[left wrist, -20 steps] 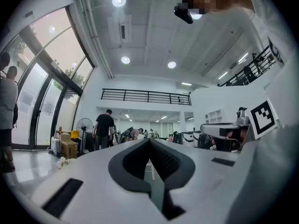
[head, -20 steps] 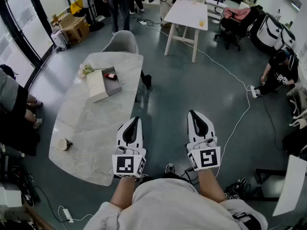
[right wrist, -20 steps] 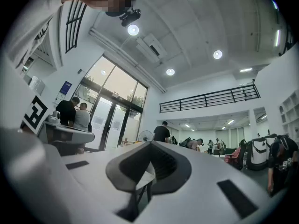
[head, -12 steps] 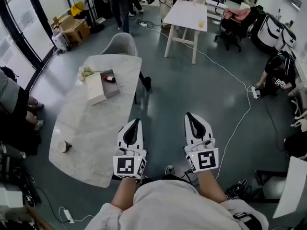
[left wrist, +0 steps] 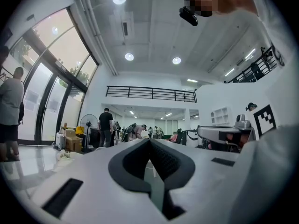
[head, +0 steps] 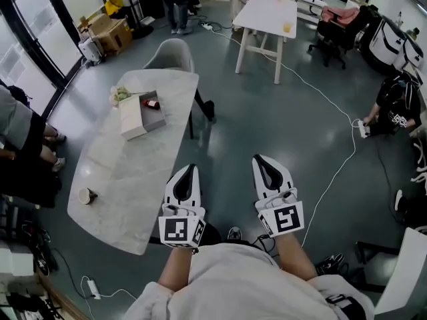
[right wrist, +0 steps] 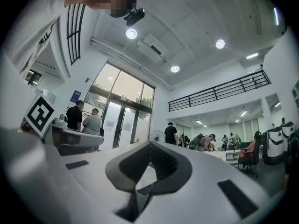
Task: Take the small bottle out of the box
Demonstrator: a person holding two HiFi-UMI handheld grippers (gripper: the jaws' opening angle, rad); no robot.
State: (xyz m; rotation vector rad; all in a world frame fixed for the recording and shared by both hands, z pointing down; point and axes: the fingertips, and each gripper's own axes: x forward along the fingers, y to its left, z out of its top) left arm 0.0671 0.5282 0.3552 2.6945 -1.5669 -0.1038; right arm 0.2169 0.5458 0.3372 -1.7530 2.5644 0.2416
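Left tool (head: 185,170), jaws together and empty, hangs just beside the desk's (head: 127,172) right edge; right tool (head: 257,159), likewise closed on nothing, is over open floor (head: 253,112). Forearms (head: 175,269) reach forward, parallel, from bottom centre. Upper left, well apart, the small bottle (head: 153,104) lies in the box (head: 137,120).

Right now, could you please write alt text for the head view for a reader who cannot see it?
A white left gripper and a white right gripper are held shut and empty beside the near end of a pale marble table. At its far end an open grey box holds a small red bottle; a paper cup stands at the near end.
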